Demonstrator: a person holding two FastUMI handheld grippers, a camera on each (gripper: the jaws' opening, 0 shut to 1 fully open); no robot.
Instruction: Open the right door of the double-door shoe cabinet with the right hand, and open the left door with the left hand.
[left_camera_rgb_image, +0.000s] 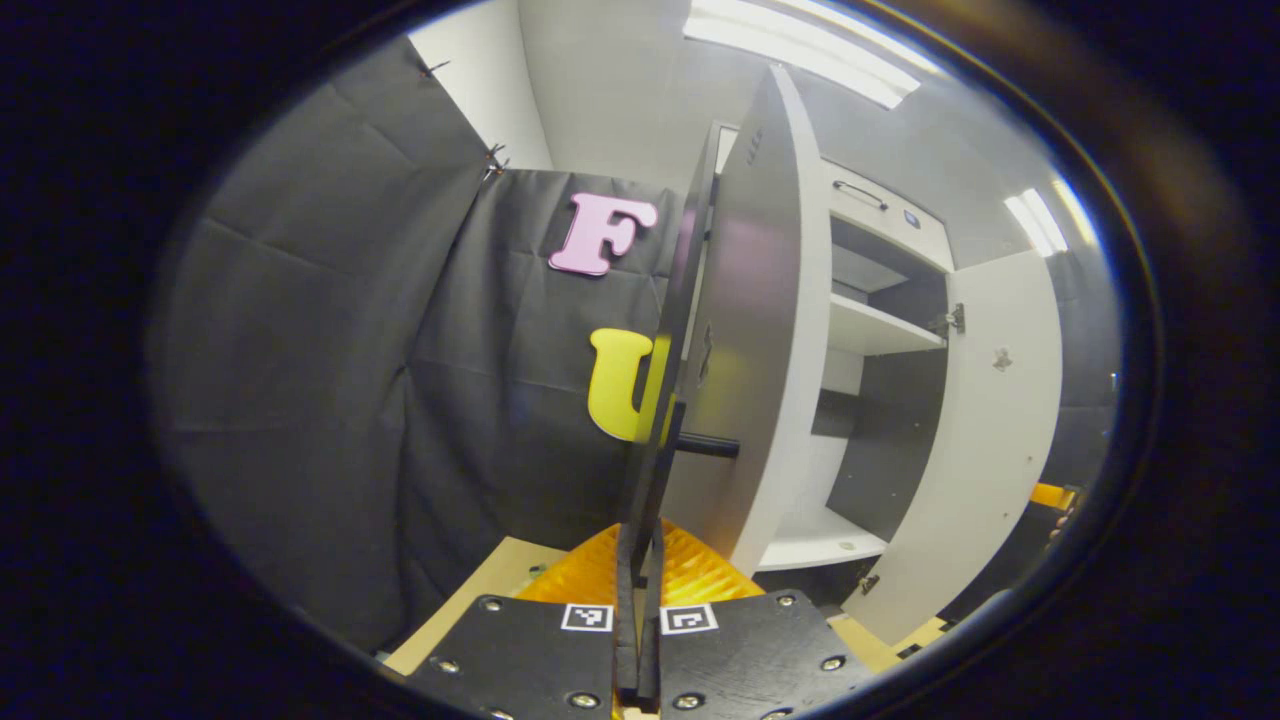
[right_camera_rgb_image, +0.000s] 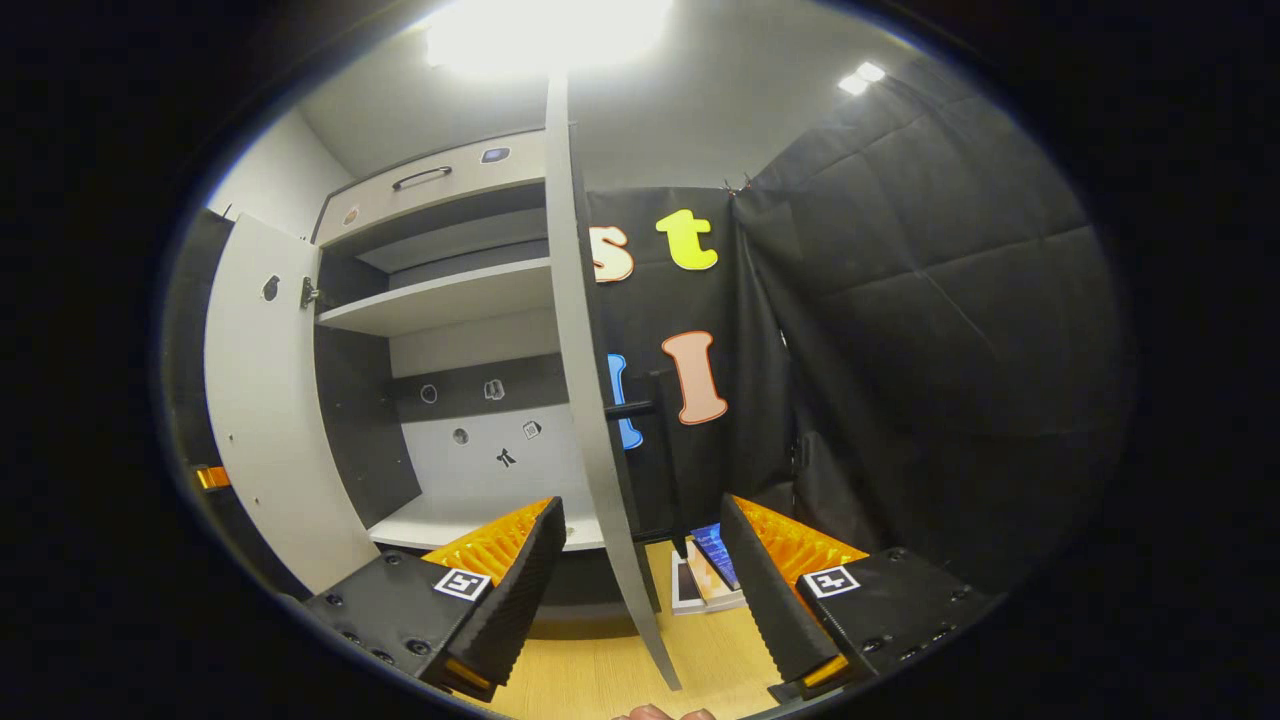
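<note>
The white shoe cabinet has both doors swung out. In the left gripper view the left door stands edge-on just ahead. Its long black handle bar runs down between my left gripper fingers, which are shut on it. The right door stands wide open at the right. In the right gripper view my right gripper is open, and the right door's edge passes between its fingers without touching either. That door's black handle lies just beyond the edge. The left door is open at the left.
Bare white shelves and a drawer with a handle show inside and atop the cabinet. Flat items lie on the wooden floor by the black cloth wall. A fingertip shows at the bottom edge.
</note>
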